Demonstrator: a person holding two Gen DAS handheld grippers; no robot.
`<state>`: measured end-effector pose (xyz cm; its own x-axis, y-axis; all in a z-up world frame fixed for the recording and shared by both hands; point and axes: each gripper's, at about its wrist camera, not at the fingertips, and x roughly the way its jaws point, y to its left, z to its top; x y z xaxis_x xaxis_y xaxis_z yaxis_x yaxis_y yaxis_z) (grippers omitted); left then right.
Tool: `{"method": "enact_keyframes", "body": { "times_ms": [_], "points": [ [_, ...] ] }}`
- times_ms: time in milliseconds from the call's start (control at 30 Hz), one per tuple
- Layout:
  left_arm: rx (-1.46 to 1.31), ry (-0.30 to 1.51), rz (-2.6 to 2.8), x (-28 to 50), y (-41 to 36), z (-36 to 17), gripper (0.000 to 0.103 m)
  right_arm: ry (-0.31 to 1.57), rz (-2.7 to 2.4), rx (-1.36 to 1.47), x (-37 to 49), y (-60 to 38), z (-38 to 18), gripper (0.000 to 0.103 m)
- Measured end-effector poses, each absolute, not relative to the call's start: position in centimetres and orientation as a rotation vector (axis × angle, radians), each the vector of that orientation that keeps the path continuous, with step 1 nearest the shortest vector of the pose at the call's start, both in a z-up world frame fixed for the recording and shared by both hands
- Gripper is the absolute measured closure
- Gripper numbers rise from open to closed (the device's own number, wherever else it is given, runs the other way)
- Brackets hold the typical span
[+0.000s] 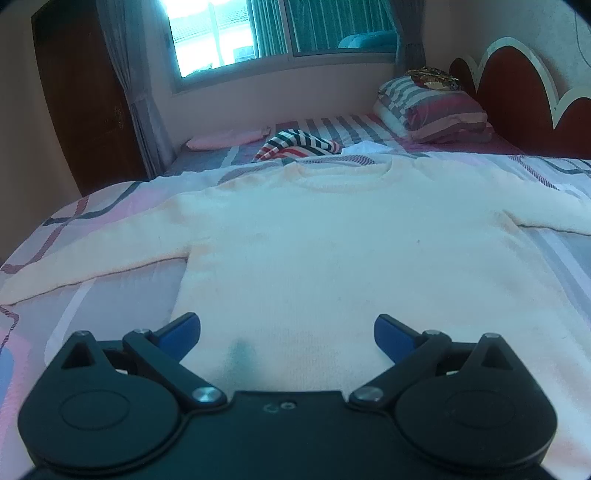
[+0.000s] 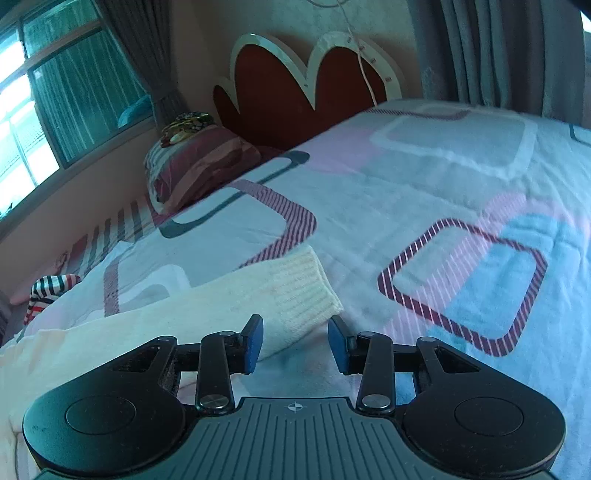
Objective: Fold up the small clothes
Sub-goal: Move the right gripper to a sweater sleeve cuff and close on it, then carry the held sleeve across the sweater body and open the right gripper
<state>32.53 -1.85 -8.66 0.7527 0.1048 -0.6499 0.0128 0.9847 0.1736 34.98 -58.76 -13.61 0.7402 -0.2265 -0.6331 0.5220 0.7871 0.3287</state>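
A cream knit sweater (image 1: 314, 240) lies flat on the bed, face up, neck away from me and both sleeves spread out. My left gripper (image 1: 287, 338) is wide open over the sweater's bottom hem, holding nothing. In the right wrist view the sweater's right sleeve (image 2: 207, 314) lies across the bedspread, its ribbed cuff (image 2: 299, 291) just ahead of my right gripper (image 2: 295, 341). The right gripper is open, its jaws standing on either side of the cuff's near edge, not closed on it.
The bedspread (image 2: 424, 206) has pink, blue and striped squares. A striped garment (image 1: 299, 146) and a pink cloth (image 1: 229, 139) lie beyond the sweater. Stacked pillows (image 1: 436, 110) sit by the red headboard (image 1: 517, 85). A window (image 1: 280, 33) and a wooden door (image 1: 85, 96) are behind.
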Motion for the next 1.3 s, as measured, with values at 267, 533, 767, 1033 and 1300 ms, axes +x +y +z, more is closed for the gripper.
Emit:
{"method": "enact_keyframes", "body": {
  "times_ms": [267,533,767,1033,1300],
  "points": [
    [0.139,0.722,0.092,33.8,-0.9,-9.4,0.002,0.592,-0.428,0.529,35.4,-58.5,-14.4,0.066],
    [0.116,0.716,0.133,35.0,1.3,-9.0,0.001,0.590,-0.457,0.575,36.1,-59.7,-14.6,0.091],
    [0.093,0.727,0.133,35.1,3.4,-8.6,0.002,0.566,-0.432,0.486,37.1,-57.6,-12.9,0.100],
    [0.049,0.746,0.157,35.1,5.9,-8.0,0.007,0.550,-0.137,0.303,40.8,-44.1,-10.1,0.100],
    [0.041,0.784,0.141,33.9,7.3,-8.2,0.009,0.599,0.154,0.190,44.1,-28.0,-10.4,0.100]
  ]
}}
